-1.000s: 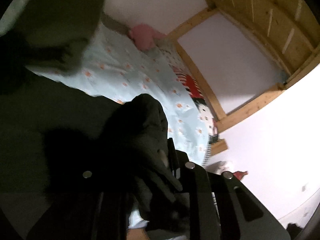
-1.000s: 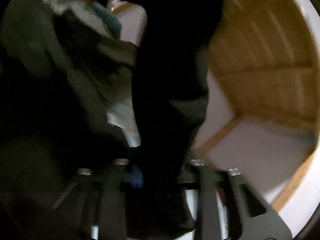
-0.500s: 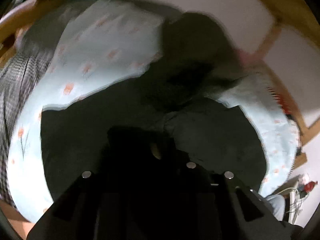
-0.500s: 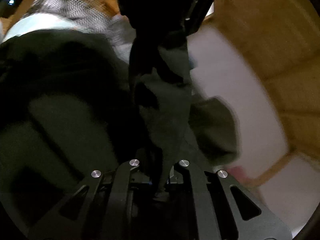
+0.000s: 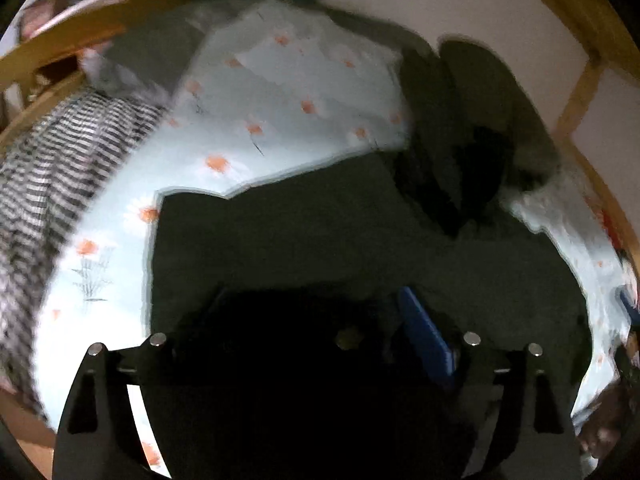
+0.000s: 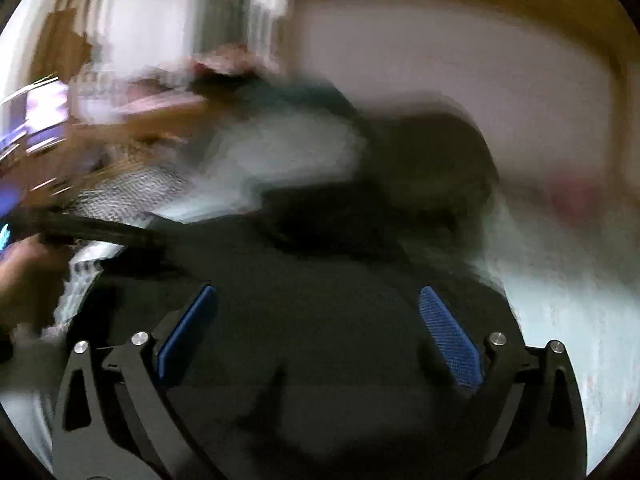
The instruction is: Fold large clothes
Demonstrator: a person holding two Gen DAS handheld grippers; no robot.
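1. we see the dark green garment [image 5: 360,240] spread flat on the floral bedsheet [image 5: 256,120], its near part running under both grippers toward the bed's near edge.
2. its left border is a straight vertical line with a sharp upper-left corner; pale sheet lies bare beyond it, out to the striped fabric [image 5: 52,168] at the bed's left side.
3. toward the far right the garment bunches into a rumpled hump [image 5: 476,128] close to the wall and the wooden bed frame [image 5: 576,92].
4. our left gripper [image 5: 312,320] has just been opening; its jaws stand apart above the cloth. only the right blue pad [image 5: 424,336] shows clearly, the left one is lost in shadow, and nothing seems pinched.
5. our right gripper [image 6: 320,328] has just been opening too; both blue pads [image 6: 450,336] stand wide, with dark cloth below them, not gripped.
6. the right wrist view is heavily blurred; a hand [image 6: 24,272] shows at its left edge.
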